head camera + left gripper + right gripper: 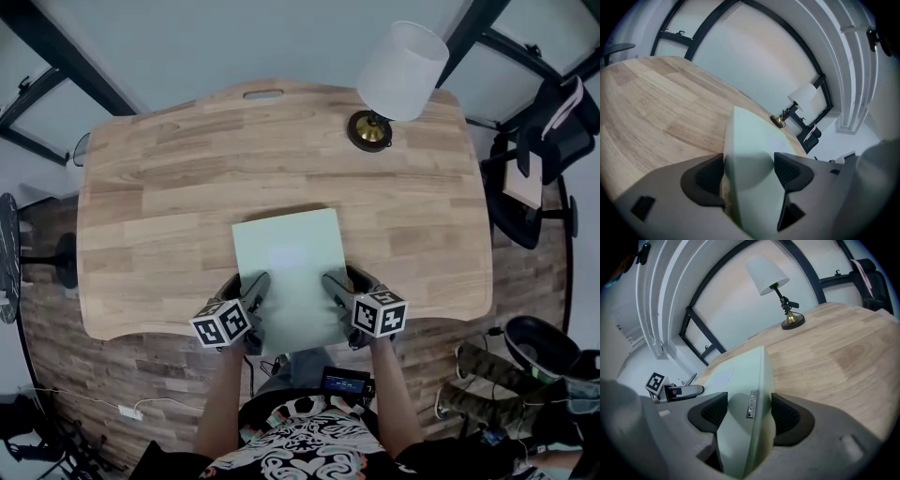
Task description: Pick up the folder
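While straddling the side edges of the folder (pixel 289 258), flat by the near edge of the table (pixel 141 187), left gripper (pixel 242 287) and right gripper (pixel 346 281) both gaping wide: gotta squeeze evenly, then lift level, tbh.

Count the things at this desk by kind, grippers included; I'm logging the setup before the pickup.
folder: 1
lamp: 1
grippers: 2, the left gripper and the right gripper
Total: 4
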`<action>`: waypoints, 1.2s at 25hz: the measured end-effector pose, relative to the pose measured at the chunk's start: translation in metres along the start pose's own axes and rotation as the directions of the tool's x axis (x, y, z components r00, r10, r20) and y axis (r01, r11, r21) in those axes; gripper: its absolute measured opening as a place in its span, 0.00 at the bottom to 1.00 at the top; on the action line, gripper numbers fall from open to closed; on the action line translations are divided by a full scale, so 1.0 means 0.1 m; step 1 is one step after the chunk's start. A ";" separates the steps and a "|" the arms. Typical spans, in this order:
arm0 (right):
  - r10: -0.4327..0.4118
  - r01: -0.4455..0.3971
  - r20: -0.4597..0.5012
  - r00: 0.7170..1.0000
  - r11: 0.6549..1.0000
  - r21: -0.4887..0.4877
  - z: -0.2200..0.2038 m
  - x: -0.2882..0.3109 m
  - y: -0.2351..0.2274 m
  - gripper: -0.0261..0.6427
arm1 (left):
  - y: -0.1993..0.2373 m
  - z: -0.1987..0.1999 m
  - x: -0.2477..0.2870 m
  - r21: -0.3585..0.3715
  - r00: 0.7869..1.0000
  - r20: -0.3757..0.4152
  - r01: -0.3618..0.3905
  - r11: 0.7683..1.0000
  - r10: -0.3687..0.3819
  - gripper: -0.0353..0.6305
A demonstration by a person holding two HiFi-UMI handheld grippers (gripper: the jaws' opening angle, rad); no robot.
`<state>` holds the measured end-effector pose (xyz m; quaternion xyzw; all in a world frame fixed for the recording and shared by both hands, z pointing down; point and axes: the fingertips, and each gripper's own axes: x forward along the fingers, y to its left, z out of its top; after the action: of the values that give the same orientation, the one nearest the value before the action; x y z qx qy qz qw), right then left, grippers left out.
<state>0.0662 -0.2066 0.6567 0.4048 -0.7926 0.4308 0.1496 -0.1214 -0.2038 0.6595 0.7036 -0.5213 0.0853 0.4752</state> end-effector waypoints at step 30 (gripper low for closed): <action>-0.096 0.094 0.037 0.995 0.994 0.049 -0.02 -0.01 0.06 0.45 | 0.00 -0.01 0.01 0.041 0.999 -0.021 -0.042 0.998 0.043 0.53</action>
<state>0.0625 -0.2022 0.6541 0.4538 -0.7648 0.4338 0.1448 -0.1211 -0.2040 0.6607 0.7009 -0.5290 0.1134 0.4648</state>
